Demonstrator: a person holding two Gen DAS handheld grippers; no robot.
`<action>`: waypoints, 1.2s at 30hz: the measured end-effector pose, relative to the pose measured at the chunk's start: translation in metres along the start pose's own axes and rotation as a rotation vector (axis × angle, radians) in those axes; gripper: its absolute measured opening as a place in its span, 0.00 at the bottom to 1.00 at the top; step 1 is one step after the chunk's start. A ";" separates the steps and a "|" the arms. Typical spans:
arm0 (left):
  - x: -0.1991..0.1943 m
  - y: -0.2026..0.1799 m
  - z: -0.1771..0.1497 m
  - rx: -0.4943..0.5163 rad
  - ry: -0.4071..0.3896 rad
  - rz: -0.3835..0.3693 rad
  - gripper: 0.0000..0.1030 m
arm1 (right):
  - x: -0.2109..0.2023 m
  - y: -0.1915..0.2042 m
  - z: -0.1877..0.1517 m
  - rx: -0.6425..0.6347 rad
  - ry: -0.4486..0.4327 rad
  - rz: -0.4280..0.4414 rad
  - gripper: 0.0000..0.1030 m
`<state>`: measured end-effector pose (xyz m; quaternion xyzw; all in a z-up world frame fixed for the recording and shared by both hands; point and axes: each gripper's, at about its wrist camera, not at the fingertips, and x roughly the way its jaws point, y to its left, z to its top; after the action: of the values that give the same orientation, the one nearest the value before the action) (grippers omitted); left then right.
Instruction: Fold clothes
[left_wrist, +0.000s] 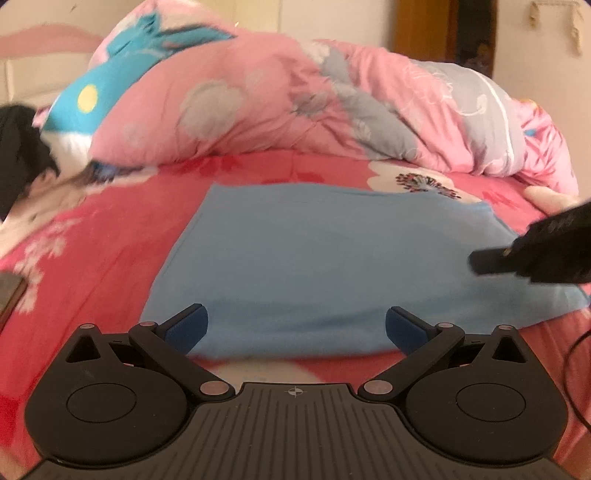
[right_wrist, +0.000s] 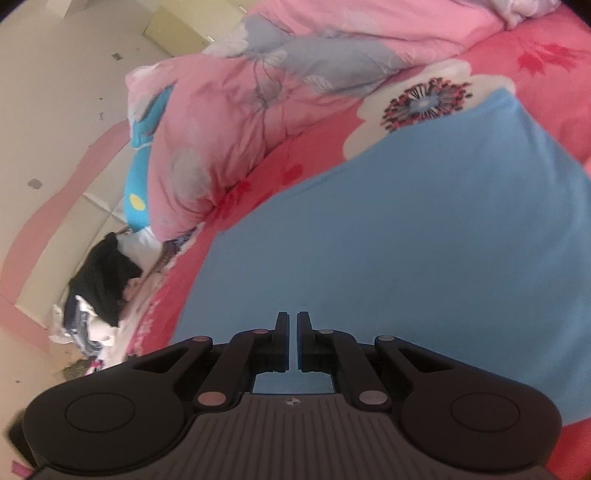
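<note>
At the far left of the left wrist view we see a dark heap of clothes (left_wrist: 22, 155) lying at the edge of the bed, and we judge these are still waiting their turn, since nothing about them looks folded. Beside them rises the pink quilt (left_wrist: 258, 103), bunched along the back of the red flowered sheet (left_wrist: 110, 240). Moving toward the middle, the blue garment (left_wrist: 314, 258) lies flat on that sheet as a neat, roughly rectangular shape with straight edges, so we take it to be folded at least once already; whether a further fold is wanted we cannot say from here. Our left gripper (left_wrist: 296, 328) hovers just above its near edge with the jaws spread wide and nothing between them. To the right, our right gripper (left_wrist: 491, 260) reaches in over the garment's right side, a hand (left_wrist: 550, 201) visible behind it. In its own view the right gripper (right_wrist: 291, 341) has its jaws drawn almost together with only a thin slit left, and no cloth is caught between them; the blue garment (right_wrist: 406, 240) simply spreads beneath and beyond. We judge this piece is nearly finished, while the dark heap (right_wrist: 103, 284) remains to be done.
</note>
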<state>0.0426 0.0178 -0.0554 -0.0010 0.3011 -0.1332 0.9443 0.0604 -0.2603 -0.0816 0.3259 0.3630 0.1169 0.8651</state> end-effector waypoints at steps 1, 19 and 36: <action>-0.004 0.002 -0.001 -0.005 0.002 -0.001 1.00 | 0.005 0.000 -0.004 -0.005 -0.002 -0.005 0.04; -0.014 0.065 -0.009 -0.344 -0.013 0.049 0.68 | 0.010 -0.012 -0.041 -0.107 -0.145 -0.024 0.03; -0.001 0.097 -0.011 -0.515 0.020 0.093 0.06 | 0.011 -0.013 -0.043 -0.111 -0.158 -0.022 0.03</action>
<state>0.0603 0.1128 -0.0717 -0.2261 0.3341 -0.0088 0.9150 0.0378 -0.2450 -0.1184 0.2818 0.2901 0.1014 0.9089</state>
